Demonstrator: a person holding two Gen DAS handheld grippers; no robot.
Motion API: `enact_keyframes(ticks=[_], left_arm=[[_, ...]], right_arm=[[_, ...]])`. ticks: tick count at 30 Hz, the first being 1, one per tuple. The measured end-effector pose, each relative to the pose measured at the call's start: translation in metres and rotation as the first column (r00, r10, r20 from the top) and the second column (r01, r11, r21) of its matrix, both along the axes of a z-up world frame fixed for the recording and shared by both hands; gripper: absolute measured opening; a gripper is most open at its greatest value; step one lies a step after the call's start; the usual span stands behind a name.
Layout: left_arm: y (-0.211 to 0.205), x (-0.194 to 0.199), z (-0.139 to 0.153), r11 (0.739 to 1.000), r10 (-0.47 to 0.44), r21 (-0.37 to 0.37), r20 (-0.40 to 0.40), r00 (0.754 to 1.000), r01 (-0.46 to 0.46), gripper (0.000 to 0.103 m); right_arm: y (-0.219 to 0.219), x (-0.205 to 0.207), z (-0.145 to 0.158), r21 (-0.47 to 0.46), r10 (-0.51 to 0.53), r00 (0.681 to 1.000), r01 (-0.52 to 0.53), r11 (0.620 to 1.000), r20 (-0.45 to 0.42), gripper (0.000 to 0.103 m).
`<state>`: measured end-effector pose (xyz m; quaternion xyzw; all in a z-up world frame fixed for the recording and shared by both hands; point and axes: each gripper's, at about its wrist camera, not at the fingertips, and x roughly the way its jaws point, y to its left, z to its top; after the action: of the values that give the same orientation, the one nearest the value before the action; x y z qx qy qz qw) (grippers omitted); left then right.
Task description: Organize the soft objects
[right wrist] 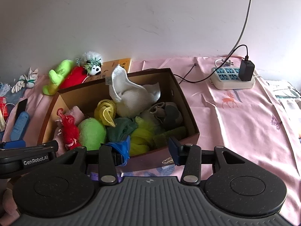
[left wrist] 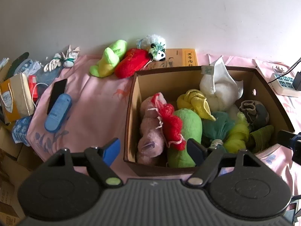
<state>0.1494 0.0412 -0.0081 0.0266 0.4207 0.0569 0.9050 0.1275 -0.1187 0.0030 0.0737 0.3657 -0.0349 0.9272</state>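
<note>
Spread wide and empty, the left gripper [left wrist: 153, 151] hovers before the brown cardboard box [left wrist: 131, 101] of soft bundles. Beyond it lies a lime-green plush toy [left wrist: 108, 61] — light, squashy, best pinched mid-body.

From the right wrist, the right gripper [right wrist: 148, 150] is likewise agape — nothing held.

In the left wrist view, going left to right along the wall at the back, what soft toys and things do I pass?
White tied cloth bundles → lime green plush → red plush → panda plush → yellow book, lying behind the cardboard box.
</note>
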Motion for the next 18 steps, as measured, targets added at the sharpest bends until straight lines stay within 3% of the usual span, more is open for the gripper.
enact_keyframes(ticks=[18], left_arm=[[-0.0003,-0.0020,-0.0002,1.000,0.004,-0.010,0.008,1.000,-0.004,0.079]], right_arm=[[0.0031,-0.0025,-0.0003,-0.003,0.018,1.000,-0.018,1.000,0.009,0.029]])
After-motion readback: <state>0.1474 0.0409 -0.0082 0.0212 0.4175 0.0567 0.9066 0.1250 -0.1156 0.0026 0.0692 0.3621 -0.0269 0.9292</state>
